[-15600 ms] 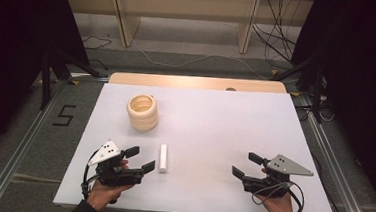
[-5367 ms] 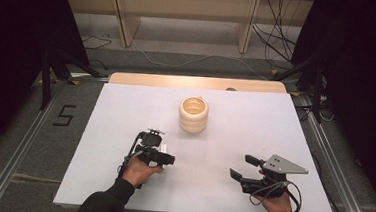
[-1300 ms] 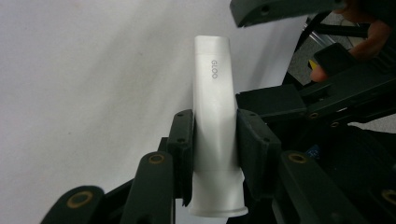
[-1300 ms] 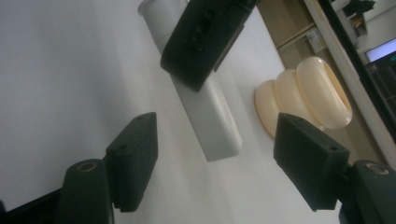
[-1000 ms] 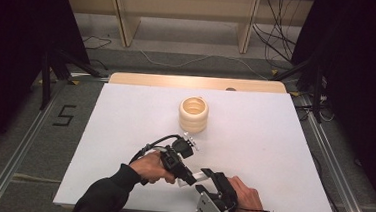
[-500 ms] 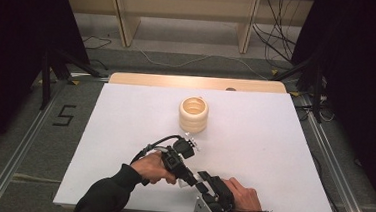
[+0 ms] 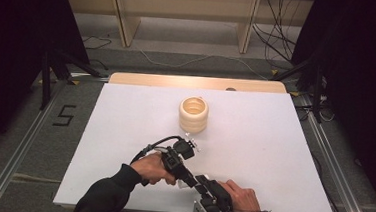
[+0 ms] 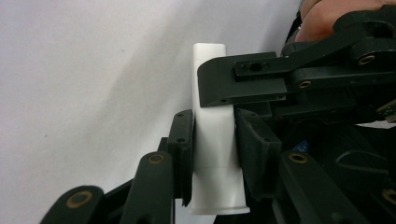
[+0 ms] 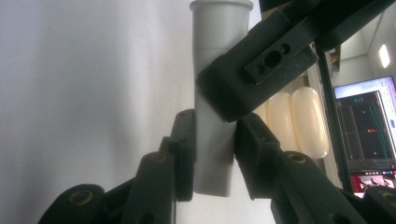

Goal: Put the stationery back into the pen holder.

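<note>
A short white tube (image 8: 212, 140) with a flared rim at one end is held by both grippers at once, low over the white table (image 7: 273, 142) near its front edge. My left gripper (image 8: 214, 140) is shut on the rimmed end. My right gripper (image 9: 212, 135) is shut on the plain end (image 9: 214, 158). In the high view the left gripper (image 7: 187, 178) reaches in from the left and the right gripper (image 7: 204, 186) from below, meeting at the tube (image 7: 182, 184). Each gripper view shows the other gripper's jaw across the tube.
A cream stack of three rings (image 7: 193, 114) stands upright at the table's middle, a little beyond the hands; it also lies behind the tube as the ring stack (image 9: 289, 121). A wooden strip (image 7: 197, 82) runs along the far edge. A lit monitor (image 9: 369, 126) shows off to one side.
The ring stack went from back left to centre, and the left gripper took up the tube. The right gripper came over from the right and now grips the tube too.
</note>
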Demonstrator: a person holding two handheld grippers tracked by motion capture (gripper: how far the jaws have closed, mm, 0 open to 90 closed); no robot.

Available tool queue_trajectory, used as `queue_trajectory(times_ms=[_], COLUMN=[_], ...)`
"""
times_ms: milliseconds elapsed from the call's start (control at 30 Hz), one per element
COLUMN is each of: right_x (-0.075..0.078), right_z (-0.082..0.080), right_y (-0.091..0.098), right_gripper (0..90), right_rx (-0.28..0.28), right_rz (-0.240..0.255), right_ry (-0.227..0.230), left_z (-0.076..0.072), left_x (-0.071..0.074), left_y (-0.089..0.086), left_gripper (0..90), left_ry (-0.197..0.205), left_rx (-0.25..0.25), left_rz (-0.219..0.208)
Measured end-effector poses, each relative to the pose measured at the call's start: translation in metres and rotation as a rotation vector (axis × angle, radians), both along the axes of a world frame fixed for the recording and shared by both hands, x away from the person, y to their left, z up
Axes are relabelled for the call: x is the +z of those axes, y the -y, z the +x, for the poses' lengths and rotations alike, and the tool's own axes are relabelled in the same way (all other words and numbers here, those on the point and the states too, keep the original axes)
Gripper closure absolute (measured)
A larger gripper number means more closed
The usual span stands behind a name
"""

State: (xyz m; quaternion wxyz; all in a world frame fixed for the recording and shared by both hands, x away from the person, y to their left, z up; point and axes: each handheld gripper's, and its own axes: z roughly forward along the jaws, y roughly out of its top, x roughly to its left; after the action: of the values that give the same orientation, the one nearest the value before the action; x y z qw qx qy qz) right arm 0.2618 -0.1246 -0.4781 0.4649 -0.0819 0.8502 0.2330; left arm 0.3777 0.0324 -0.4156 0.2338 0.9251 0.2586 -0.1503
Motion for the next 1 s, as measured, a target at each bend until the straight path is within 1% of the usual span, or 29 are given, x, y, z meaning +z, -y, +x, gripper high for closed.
queue_trajectory(times_ms=[33, 100, 133, 167, 200, 233, 267, 333, 367, 400, 467, 500, 567, 600, 633, 667, 700, 767, 800, 833, 867, 900, 967, 1000], right_x=[0.0, 0.001, 0.001, 0.001, -0.001, -0.002, -0.003, -0.003, -0.003, -0.002, 0.0, 0.0, 0.003, 0.004, 0.005, 0.007, 0.01, 0.012, 0.014, 0.016, 0.018, 0.019, 0.023, 0.024], right_z=[0.0, 0.001, 0.0, -0.001, -0.001, 0.0, -0.001, 0.0, 0.0, 0.001, 0.004, 0.005, 0.008, 0.009, 0.011, 0.013, 0.016, 0.019, 0.021, 0.025, 0.027, 0.029, 0.035, 0.038], right_y=[0.0, 0.002, 0.002, 0.002, 0.002, 0.002, 0.002, 0.003, 0.003, 0.004, 0.006, 0.007, 0.01, 0.012, 0.013, 0.015, 0.017, 0.02, 0.022, 0.024, 0.026, 0.028, 0.031, 0.032], right_gripper=[70.7, 71.2, 71.2, 71.3, 71.3, 71.3, 71.3, 71.3, 71.4, 71.4, 71.3, 71.3, 71.3, 71.3, 71.3, 71.3, 71.3, 71.3, 71.3, 71.3, 71.3, 71.3, 71.3, 71.3], right_rx=[-0.003, 0.006, 0.011, 0.0, 0.007, 0.012, 0.011, 0.013, 0.006, 0.002, 0.009, -0.008, -0.018, -0.026, -0.033, -0.033, -0.03, -0.082, -0.091, -0.089, -0.101, -0.121, -0.133, -0.137], right_rz=[-0.002, 0.01, 0.01, -0.006, -0.02, -0.03, -0.034, -0.043, -0.036, -0.025, -0.023, -0.009, 0.013, 0.026, 0.046, 0.067, 0.079, 0.153, 0.185, 0.204, 0.231, 0.268, 0.326, 0.346], right_ry=[0.004, -0.007, -0.01, -0.001, -0.009, -0.009, -0.011, -0.023, -0.016, -0.019, -0.031, -0.032, -0.05, -0.06, -0.071, -0.096, -0.107, -0.165, -0.18, -0.201, -0.228, -0.254, -0.299, -0.314], left_z=[0.0, 0.0, -0.001, -0.001, -0.001, 0.0, 0.0, 0.001, 0.0, -0.001, 0.0, 0.0, 0.0, -0.001, -0.001, -0.002, -0.003, -0.004, -0.005, -0.006, -0.007, -0.008, -0.012, -0.013], left_x=[0.0, 0.002, 0.004, 0.007, 0.01, 0.014, 0.018, 0.024, 0.026, 0.028, 0.031, 0.032, 0.033, 0.032, 0.032, 0.031, 0.03, 0.027, 0.025, 0.024, 0.021, 0.019, 0.015, 0.013], left_y=[-0.001, -0.001, -0.003, -0.005, -0.008, -0.012, -0.016, -0.025, -0.028, -0.032, -0.039, -0.043, -0.052, -0.055, -0.058, -0.062, -0.066, -0.074, -0.078, -0.083, -0.088, -0.092, -0.099, -0.102], left_gripper=[67.0, 65.8, 63.1, 56.6, 53.5, 50.4, 46.1, 40.8, 37.8, 34.7, 30.9, 28.6, 26.6, 25.6, 24.9, 24.6, 24.5, 24.3, 24.1, 23.9, 23.8, 23.8, 23.4, 22.5], left_ry=[-0.002, -0.008, -0.006, -0.001, 0.004, 0.011, 0.013, 0.029, 0.04, 0.045, 0.06, 0.068, 0.082, 0.099, 0.121, 0.148, 0.185, 0.231, 0.263, 0.286, 0.303, 0.325, 0.376, 0.391], left_rx=[0.005, -0.008, -0.016, -0.011, 0.005, 0.008, 0.027, 0.042, 0.057, 0.085, 0.105, 0.109, 0.113, 0.129, 0.147, 0.167, 0.189, 0.224, 0.248, 0.264, 0.29, 0.308, 0.339, 0.351], left_rz=[-0.005, -0.003, -0.006, -0.014, -0.028, -0.038, -0.053, -0.074, -0.085, -0.103, -0.127, -0.145, -0.171, -0.182, -0.192, -0.207, -0.23, -0.254, -0.267, -0.282, -0.306, -0.32, -0.348, -0.363])
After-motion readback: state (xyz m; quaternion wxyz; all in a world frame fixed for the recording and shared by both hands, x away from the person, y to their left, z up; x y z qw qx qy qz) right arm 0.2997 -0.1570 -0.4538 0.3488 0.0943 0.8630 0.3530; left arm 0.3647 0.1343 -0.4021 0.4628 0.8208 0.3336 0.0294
